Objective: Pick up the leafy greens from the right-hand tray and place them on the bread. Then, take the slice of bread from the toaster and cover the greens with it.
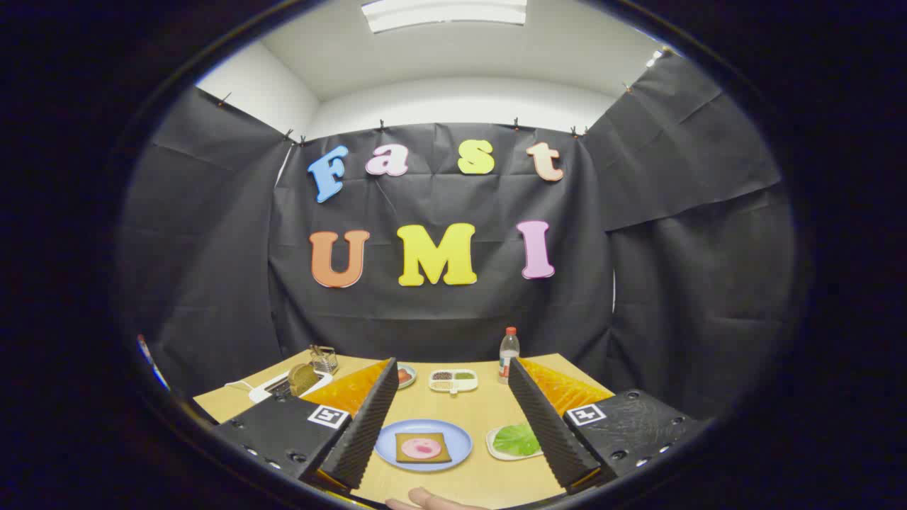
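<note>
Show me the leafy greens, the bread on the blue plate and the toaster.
leafy greens [516,439]: gripper view, middle of the leaf.
bread [405,455]: gripper view, bare corner beside the pink topping.
toaster [282,387]: gripper view, white top beside the bread slice.

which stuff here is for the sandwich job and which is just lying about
For the job:
- greens on the right tray
- bread on the blue plate
- toaster with its slice
- claw, open, both fingers apart above the table

Lying about:
- bottle
- divided dish
- small bowl
- wire rack
</note>
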Demonstrator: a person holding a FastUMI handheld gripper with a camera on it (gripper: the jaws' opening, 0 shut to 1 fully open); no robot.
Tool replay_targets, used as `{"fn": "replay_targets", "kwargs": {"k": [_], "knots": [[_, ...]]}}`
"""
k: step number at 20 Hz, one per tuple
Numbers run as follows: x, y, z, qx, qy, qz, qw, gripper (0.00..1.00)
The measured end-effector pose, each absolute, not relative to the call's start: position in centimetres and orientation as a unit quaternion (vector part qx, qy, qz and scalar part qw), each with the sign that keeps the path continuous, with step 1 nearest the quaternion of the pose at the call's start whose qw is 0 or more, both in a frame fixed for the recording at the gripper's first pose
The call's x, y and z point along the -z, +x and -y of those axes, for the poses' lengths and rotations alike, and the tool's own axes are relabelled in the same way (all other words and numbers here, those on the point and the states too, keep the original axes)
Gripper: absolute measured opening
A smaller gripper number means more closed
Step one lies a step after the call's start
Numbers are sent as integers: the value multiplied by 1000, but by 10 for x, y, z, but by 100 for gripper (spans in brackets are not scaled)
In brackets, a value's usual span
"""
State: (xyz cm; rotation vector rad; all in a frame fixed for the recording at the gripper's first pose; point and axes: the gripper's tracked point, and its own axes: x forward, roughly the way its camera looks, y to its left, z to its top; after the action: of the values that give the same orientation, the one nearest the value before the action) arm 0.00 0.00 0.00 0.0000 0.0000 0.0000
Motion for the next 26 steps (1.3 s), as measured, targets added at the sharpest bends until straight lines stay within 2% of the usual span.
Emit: {"fn": "replay_targets", "kwargs": {"k": [16, 19, 26], "knots": [[24, 12, 28, 29, -13, -20, 999, 95], [47, 34, 39, 31, -10, -46, 998, 96], [140, 119, 99, 92, -51, -133, 986, 96]]}}
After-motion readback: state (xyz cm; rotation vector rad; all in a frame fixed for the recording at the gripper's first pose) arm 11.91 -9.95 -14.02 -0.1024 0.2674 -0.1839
